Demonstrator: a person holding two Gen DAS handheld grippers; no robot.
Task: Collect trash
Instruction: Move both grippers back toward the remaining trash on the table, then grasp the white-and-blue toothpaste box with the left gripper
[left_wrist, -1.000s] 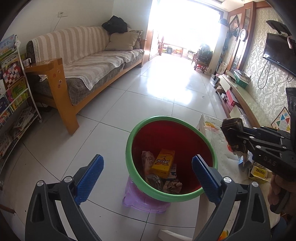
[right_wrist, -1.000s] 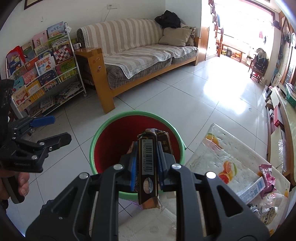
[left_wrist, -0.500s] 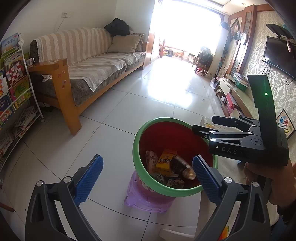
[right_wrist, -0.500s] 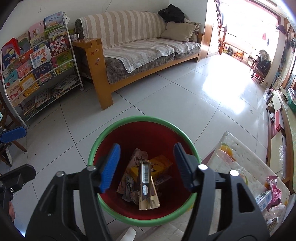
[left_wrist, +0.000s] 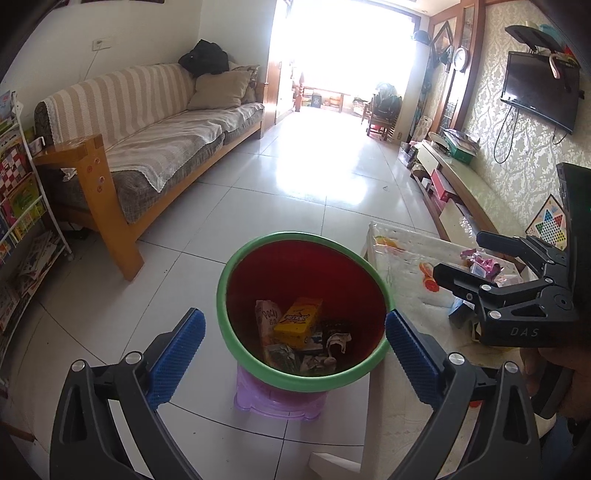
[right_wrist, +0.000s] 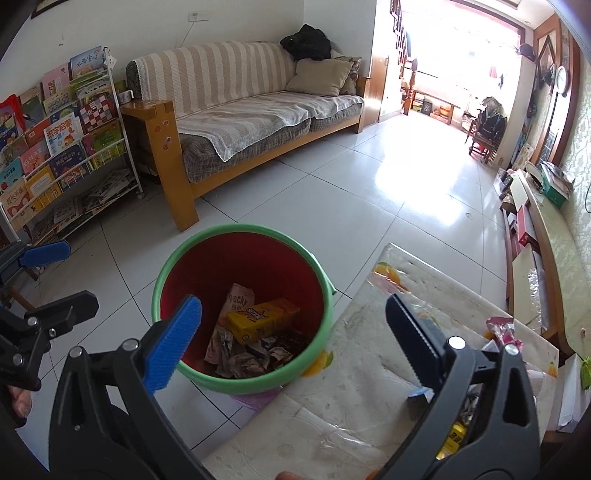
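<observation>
Two grippers spread wide and empty, left gripper (left_wrist: 293, 341) over the green-rimmed red bin (left_wrist: 258, 363) of wrappers, right gripper (right_wrist: 291, 338) between bin and table (right_wrist: 354, 384).

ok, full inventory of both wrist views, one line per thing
bin: 1, red with green rim, on floor beside table
stool: 1, purple, under bin
yellow box: 1, in bin
Pocky packet: 1, beige, in bin
crumpled wrappers: several, bin bottom
table: 1, fruit-print cover, right of bin
pink wrapper: 1, on table
sofa: 1, striped, far left
book rack: 1, white, left wall
left gripper: open, empty
right gripper: open, empty
</observation>
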